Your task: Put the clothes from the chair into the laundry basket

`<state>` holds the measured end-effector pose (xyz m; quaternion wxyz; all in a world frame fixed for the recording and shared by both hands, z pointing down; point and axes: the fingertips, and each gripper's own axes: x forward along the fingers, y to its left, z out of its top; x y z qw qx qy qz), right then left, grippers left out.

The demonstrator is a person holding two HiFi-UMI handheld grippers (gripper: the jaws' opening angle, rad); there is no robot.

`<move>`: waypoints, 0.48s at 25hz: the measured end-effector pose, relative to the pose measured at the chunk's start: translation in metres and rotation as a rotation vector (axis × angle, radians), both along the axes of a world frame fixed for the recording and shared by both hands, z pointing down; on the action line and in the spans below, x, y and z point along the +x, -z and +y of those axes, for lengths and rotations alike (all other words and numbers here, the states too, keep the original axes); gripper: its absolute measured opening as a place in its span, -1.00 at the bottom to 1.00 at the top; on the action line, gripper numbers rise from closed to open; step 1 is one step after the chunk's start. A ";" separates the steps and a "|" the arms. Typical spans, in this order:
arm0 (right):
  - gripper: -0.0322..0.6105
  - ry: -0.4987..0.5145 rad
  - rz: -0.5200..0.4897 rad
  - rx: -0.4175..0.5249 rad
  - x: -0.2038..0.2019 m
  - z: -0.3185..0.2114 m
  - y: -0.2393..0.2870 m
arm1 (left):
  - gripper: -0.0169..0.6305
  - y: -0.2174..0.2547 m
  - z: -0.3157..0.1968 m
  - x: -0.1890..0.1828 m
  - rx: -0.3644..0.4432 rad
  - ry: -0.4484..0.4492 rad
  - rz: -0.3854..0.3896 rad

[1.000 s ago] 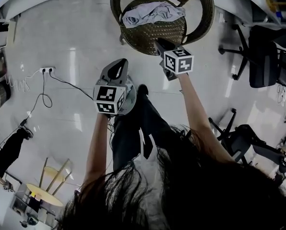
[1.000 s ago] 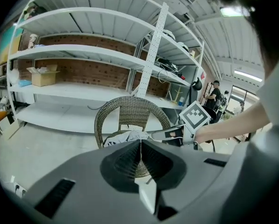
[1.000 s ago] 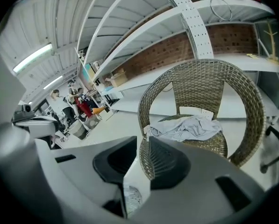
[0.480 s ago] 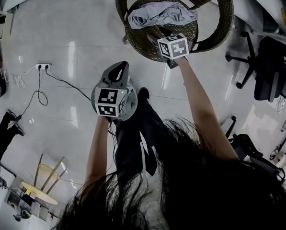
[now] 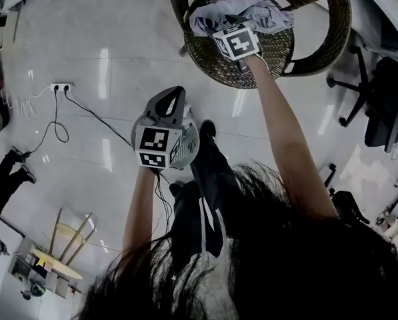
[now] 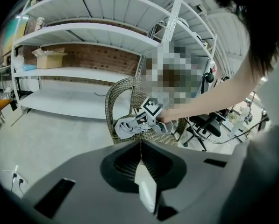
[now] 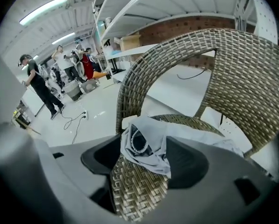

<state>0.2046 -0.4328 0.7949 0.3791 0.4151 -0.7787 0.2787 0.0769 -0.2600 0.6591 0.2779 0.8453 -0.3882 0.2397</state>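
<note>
A heap of grey clothes (image 5: 269, 15) lies on the seat of a wicker chair (image 5: 239, 72) at the top of the head view. My right gripper (image 5: 227, 23) reaches over the seat's front to the heap. In the right gripper view a fold of the grey clothes (image 7: 148, 146) sits between the jaws of the right gripper (image 7: 144, 155). The jaws are opening and the pads stand clear of the cloth. My left gripper (image 5: 172, 93) hangs back over the floor, shut and empty. From the left gripper (image 6: 140, 147), the chair (image 6: 115, 97) and clothes (image 6: 123, 127) show ahead.
A round slatted grey thing (image 5: 191, 145) sits under the left gripper; I cannot tell what it is. Office chairs (image 5: 385, 99) stand to the right. A power strip (image 5: 61, 87) with a cable lies on the floor at left. White shelving (image 6: 83, 73) runs behind the chair. People (image 7: 41, 90) stand far off.
My right gripper has moved forward from the chair's front edge onto the clothes heap. The left gripper has kept its place over the floor.
</note>
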 end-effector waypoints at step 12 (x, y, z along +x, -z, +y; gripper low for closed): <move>0.04 0.093 0.136 -0.029 -0.025 -0.016 -0.066 | -0.89 -0.038 -0.004 -0.020 -0.060 0.049 0.002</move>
